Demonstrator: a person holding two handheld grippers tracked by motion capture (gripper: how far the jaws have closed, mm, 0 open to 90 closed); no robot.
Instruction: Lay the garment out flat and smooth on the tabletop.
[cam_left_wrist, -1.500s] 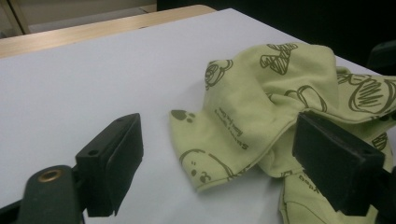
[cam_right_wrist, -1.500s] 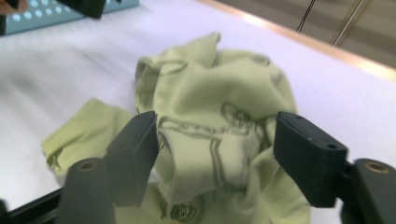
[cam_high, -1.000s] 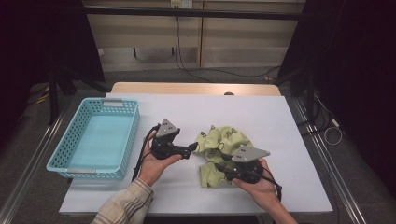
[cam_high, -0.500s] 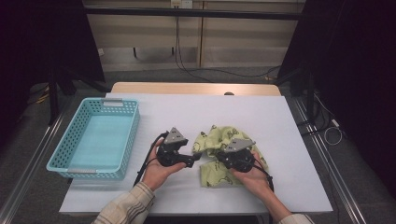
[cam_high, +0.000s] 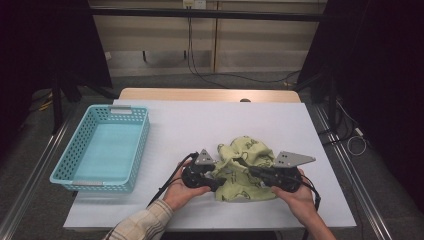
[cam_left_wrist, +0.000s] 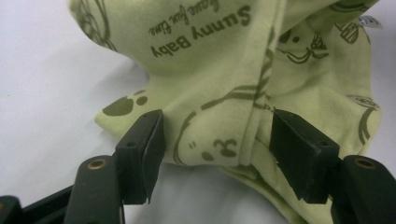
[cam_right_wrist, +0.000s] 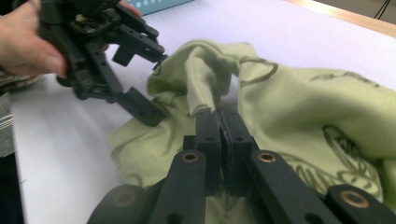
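**Both tools at the green cloth**

From the high view, the crumpled pale green cotton garment with dark printed drawings (cam_high: 243, 167) lies on the white table (cam_high: 210, 125), toward its near edge and right of the middle. My left tool (cam_high: 216, 183) sits at the cloth's left edge, held in my left hand (cam_high: 181, 189), whose plaid sleeve comes in from the bottom. My right tool (cam_high: 248, 171) reaches into the cloth from the right, gripped by my right hand (cam_high: 300, 197). A light blue plastic basket with a perforated wall (cam_high: 137, 150) stands well apart on the left side of the table.

In the left tool's view, my two black jaws stand spread on either side of a raised fold of the garment (cam_left_wrist: 243, 84), which carries the words "Sunny Baby". The jaws have just been closing, with the fold between them; the left pad looks to be just at the fabric, while the right one stands at its edge, and the cloth is not yet squeezed.

In the right tool's view, my right tool (cam_right_wrist: 220, 122) has its jaws pressed together, pinching a ridge of the garment (cam_right_wrist: 299, 107) that rises out from between the pads. Beyond it, the left tool (cam_right_wrist: 144, 79) hangs spread over the cloth's far edge, with my left hand (cam_right_wrist: 25, 39) around its body.
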